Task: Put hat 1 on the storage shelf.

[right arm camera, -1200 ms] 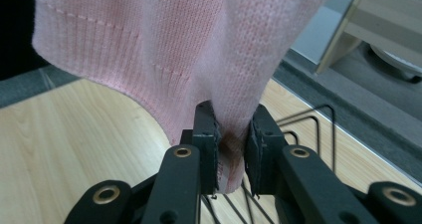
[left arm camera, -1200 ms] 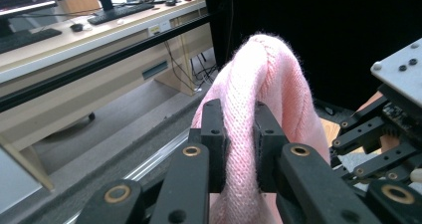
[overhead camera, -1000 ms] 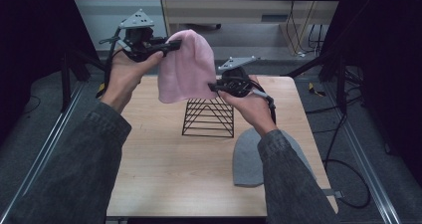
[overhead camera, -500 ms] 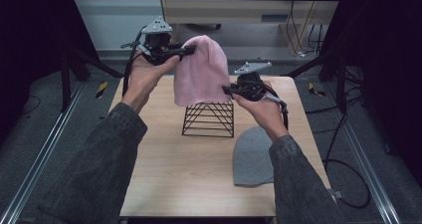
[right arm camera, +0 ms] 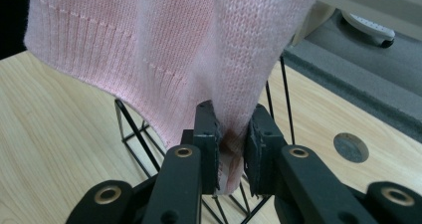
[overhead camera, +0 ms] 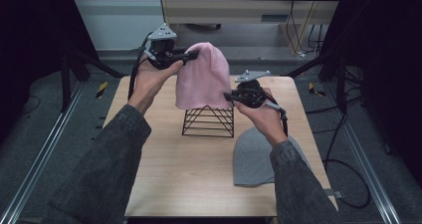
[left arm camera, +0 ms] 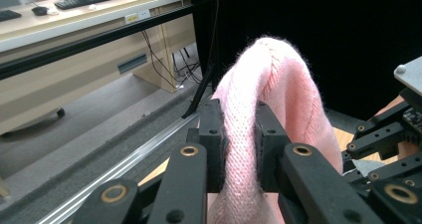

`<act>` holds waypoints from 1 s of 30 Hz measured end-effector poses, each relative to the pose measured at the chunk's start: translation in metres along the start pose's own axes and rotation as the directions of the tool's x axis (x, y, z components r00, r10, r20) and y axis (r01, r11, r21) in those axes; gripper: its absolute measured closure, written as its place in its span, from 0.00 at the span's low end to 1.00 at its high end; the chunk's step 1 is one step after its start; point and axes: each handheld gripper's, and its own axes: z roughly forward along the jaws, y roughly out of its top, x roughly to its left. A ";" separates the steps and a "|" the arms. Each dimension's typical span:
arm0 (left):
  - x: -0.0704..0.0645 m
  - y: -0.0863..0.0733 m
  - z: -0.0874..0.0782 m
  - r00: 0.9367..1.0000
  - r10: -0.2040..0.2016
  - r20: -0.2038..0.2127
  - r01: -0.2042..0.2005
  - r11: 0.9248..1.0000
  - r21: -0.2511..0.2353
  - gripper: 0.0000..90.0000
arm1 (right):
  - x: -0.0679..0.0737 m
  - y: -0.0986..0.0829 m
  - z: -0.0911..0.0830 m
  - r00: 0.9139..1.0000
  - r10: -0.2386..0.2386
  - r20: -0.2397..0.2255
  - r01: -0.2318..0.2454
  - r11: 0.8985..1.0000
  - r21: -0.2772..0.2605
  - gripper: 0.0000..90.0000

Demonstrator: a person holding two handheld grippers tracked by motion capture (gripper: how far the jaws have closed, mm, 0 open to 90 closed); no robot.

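Pink beanie (overhead camera: 201,77) has drifted right and now hangs over the wire stand (overhead camera: 209,120), left gripper (overhead camera: 191,56) pinching its crown, right gripper (overhead camera: 230,95) clamping the hem, so draping's close.

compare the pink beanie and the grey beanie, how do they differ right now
The pink beanie hangs in the air above the black wire stand; the grey beanie lies flat on the table. The pink one is pinched by the left tongs and right tongs; the grey one is not gripped. Both look like knit hats.
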 end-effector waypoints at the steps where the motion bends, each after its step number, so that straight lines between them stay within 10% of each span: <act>1: 0.000 -0.002 0.001 1.000 0.002 0.003 -0.002 1.000 0.004 0.87 | 0.000 0.000 0.000 1.000 0.000 0.000 0.000 1.000 0.000 0.86; 30: -0.018 -0.029 0.002 0.999 0.004 0.040 -0.006 0.999 0.050 0.87 | 0.007 -0.026 0.010 1.000 -0.030 0.003 0.030 0.998 0.063 0.86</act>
